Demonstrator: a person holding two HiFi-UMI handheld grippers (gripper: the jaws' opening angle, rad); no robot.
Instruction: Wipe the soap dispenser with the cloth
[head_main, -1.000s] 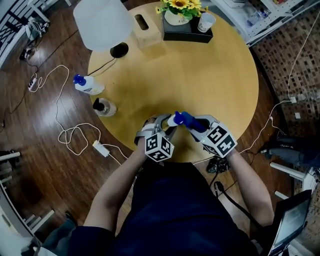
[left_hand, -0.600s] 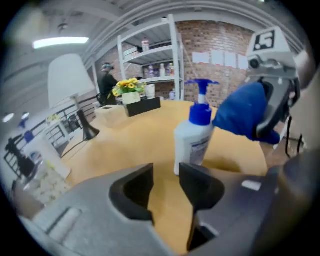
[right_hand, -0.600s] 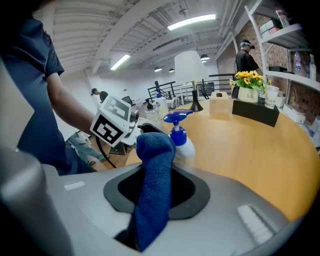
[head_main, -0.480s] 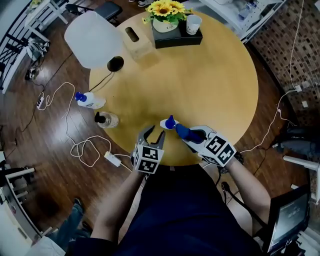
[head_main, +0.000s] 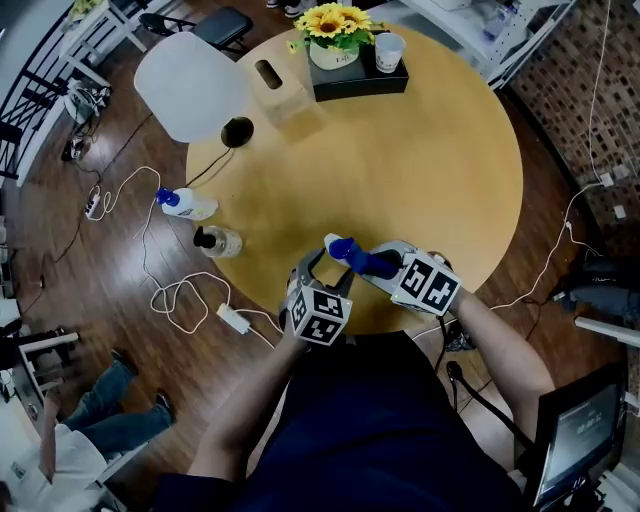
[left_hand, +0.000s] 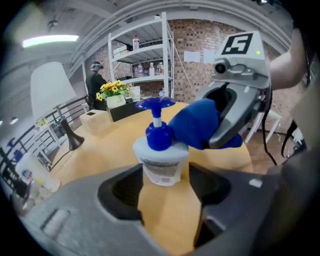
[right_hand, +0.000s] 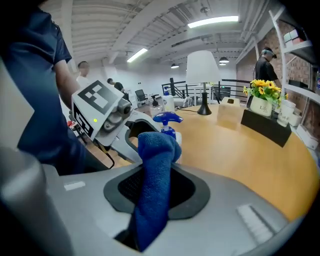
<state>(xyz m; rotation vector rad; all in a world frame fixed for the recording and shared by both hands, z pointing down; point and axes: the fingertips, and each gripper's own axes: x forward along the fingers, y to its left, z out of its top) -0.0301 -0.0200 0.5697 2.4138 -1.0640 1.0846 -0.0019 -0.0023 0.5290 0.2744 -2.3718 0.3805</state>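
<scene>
Two grippers work at the near edge of the table (head_main: 430, 150), both at the one dispenser.

- Left gripper (head_main: 320, 270): the jaws are wide apart and have just been opening. The dispenser (left_hand: 161, 162) stands upright between the tips with both pads clear of its sides, so nothing is held.
- Right gripper (head_main: 388, 262): the jaws are closed on the cloth (right_hand: 155, 185), a blue wad that sticks out past the tips. Its end lies against the dispenser's shoulder, just beside the pump.
- Dispenser: white body and blue pump head, standing on the table close to the near rim, directly in front of the person.
- Step in hand, as I judge it: wiping the upper part of the bottle. The body below looks not yet covered.
- Next move, as I judge it: the left jaws need to close on the lower body to steady it, or the cloth's push may slide or tip the loose bottle. Then the cloth goes down and round the sides, with the right grip kept firm.
- Further out: two other bottles (head_main: 185, 203) at the table's left edge, a lamp (head_main: 190, 85), and flowers (head_main: 335, 20) on the far side, all well apart from the work.
</scene>
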